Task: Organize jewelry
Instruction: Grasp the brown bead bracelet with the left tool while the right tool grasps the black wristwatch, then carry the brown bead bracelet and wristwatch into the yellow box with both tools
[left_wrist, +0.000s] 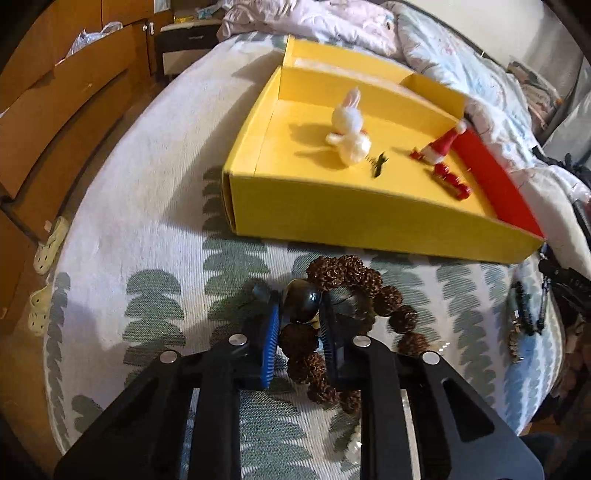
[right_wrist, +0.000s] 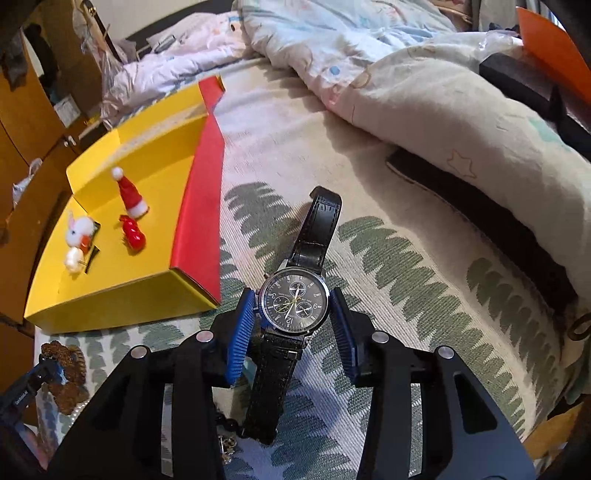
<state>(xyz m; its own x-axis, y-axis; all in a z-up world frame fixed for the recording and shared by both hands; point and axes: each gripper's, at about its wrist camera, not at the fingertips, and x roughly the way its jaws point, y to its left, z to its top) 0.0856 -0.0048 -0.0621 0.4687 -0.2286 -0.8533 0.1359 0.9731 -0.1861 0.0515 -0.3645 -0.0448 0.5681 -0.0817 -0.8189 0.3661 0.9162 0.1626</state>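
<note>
Brown beaded bracelet (left_wrist: 332, 295) sits clamped in the left claw (left_wrist: 297, 325), while the right claw (right_wrist: 293, 314) stands apart around a black wristwatch (right_wrist: 295, 301), yellow box (right_wrist: 122, 295) to its left.

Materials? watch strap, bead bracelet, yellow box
Watch strap: black leather or faux, stitched edges, slight sheen. Bead bracelet: rough brown seed-like beads, matte, knobbly surface; one glossy dark bead. Yellow box: cardboard, matte, folded seams.
</note>
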